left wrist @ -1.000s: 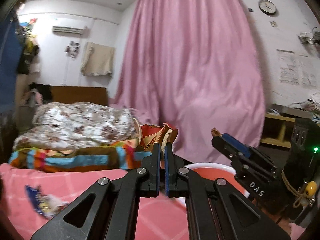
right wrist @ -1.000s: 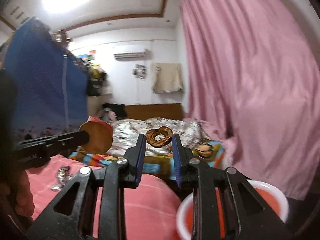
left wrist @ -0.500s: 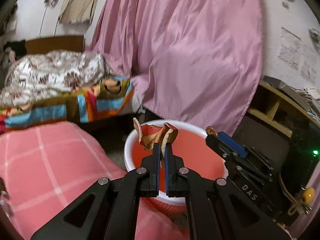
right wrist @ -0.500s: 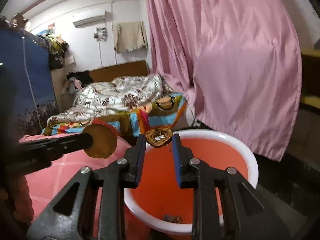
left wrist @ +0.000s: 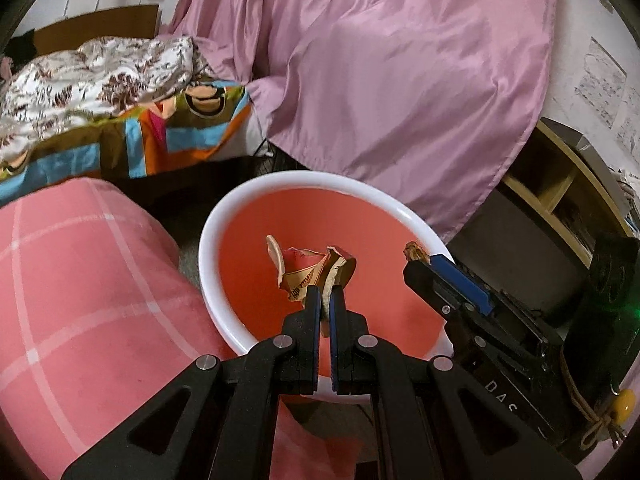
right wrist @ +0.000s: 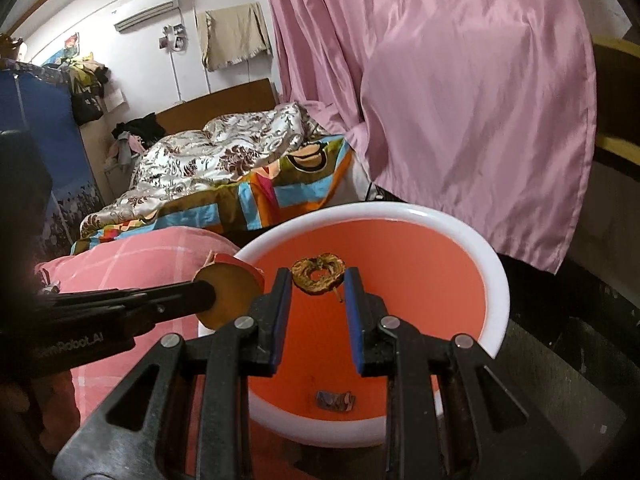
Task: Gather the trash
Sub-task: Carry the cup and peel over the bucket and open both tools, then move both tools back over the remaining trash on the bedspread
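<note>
My left gripper (left wrist: pixel 326 294) is shut on a crumpled red paper cup (left wrist: pixel 310 270) and holds it over the red bin with a white rim (left wrist: pixel 256 192). My right gripper (right wrist: pixel 319 280) is shut on a brown dried fruit ring (right wrist: pixel 318 278) and holds it over the same bin (right wrist: pixel 496 276). The right gripper also shows at the right of the left wrist view (left wrist: pixel 424 262). The left gripper with the cup's base (right wrist: pixel 228 300) shows at the left of the right wrist view. A small wrapper (right wrist: pixel 335 400) lies on the bin's bottom.
A table with a pink checked cloth (left wrist: pixel 80 280) stands left of the bin. A bed with a patterned quilt (left wrist: pixel 100 88) lies behind. A pink curtain (left wrist: pixel 400 80) hangs behind the bin. A wooden shelf (left wrist: pixel 560 200) is at the right.
Both grippers have tilted down and moved from above the table to over the bin, still holding their trash.
</note>
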Demonstrator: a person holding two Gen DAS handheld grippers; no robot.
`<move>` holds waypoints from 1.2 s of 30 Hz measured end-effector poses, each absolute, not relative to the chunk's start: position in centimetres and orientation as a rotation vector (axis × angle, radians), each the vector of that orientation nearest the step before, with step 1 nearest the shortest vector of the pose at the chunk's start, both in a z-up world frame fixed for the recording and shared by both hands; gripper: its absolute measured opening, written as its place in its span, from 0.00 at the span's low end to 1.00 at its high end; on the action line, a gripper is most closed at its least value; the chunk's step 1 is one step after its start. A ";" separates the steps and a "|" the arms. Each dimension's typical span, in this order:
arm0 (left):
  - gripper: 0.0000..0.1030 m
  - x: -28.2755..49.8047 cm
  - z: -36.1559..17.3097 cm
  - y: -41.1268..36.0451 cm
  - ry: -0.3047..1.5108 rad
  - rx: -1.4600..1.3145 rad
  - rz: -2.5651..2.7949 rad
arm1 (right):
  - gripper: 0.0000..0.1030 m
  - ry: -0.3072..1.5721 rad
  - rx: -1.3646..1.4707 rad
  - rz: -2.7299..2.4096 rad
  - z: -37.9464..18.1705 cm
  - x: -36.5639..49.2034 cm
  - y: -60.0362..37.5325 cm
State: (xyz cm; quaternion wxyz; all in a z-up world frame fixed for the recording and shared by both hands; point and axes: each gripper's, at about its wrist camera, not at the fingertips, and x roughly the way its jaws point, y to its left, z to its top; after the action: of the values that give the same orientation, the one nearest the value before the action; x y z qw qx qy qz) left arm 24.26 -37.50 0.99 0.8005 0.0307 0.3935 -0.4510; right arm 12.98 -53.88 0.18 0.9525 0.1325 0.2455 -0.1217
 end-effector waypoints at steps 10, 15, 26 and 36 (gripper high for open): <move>0.03 24.9 0.4 -37.3 0.883 0.067 -0.945 | 0.46 0.502 0.271 -0.251 0.1 12.9 -53.9; 0.03 24.9 0.0 -36.9 0.901 0.064 -0.944 | 0.46 0.499 0.270 -0.252 0.2 12.9 -53.8; 0.04 25.1 0.3 -36.0 0.892 0.020 -0.953 | 0.49 0.481 0.261 -0.284 0.7 12.8 -53.4; 0.33 24.1 3.1 -31.3 0.730 -0.060 -0.864 | 0.70 0.345 0.233 -0.265 3.1 12.1 -51.7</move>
State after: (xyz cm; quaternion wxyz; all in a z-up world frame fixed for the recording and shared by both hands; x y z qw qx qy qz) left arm 24.12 -31.32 3.10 0.8440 -0.0286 0.3457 -0.4091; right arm 12.12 -51.65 3.06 0.9698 0.1152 0.1705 -0.1311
